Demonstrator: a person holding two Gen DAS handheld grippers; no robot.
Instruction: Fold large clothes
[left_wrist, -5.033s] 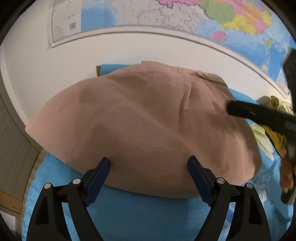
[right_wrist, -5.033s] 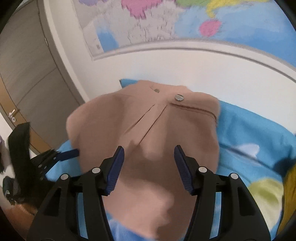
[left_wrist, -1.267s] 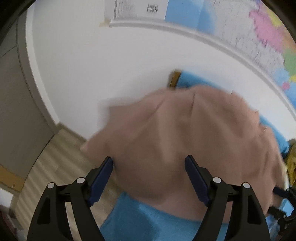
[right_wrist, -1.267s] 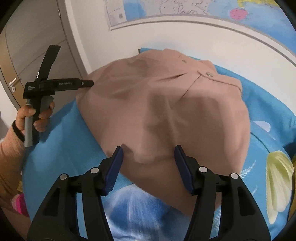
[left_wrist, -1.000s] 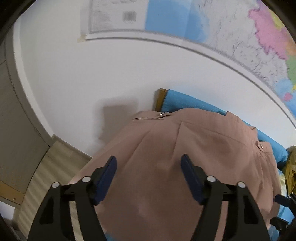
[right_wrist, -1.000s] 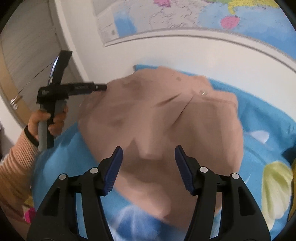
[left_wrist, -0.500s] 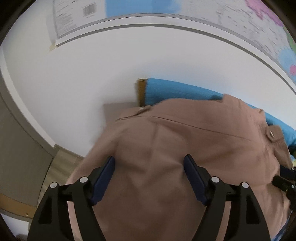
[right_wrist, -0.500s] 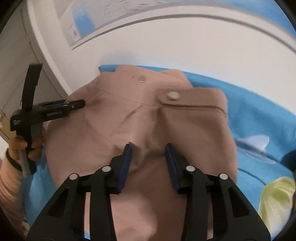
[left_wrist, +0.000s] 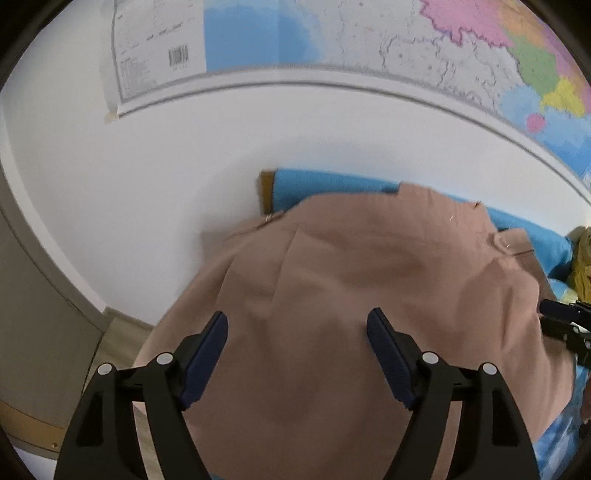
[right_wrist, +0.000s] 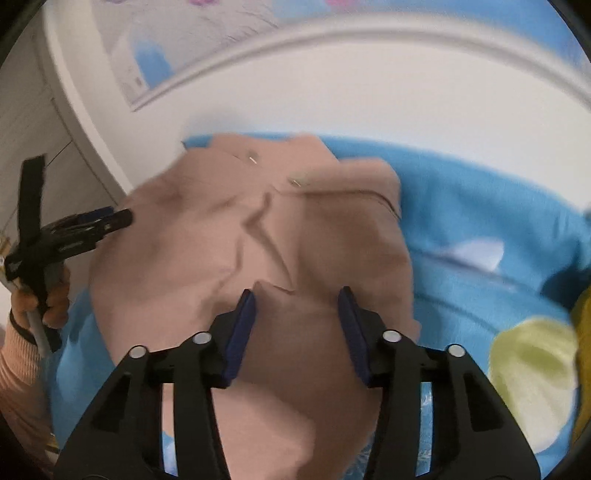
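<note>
Tan cloth, the garment (right_wrist: 229, 236), lies spread over the blue bedsheet (right_wrist: 480, 206), its waistband end with the two snaps toward the wall and one side hanging over the sheet's left edge near the floor. Your risk is that overhang: if you pull toward that edge, the weight off the bed can drag the whole piece down and spoil the fold. A shallow pinch could also lift only the top layer and leave creases below.

Your right gripper (right_wrist: 295, 314) tilts steeply down over the near middle; its jaws have just been opening, with a raised crease between them but not squeezed. Your left gripper (left_wrist: 295, 343) stands wide apart above the cloth, also angled down, gripping nothing; your hand (right_wrist: 48, 295) holds it beside the left edge.
</note>
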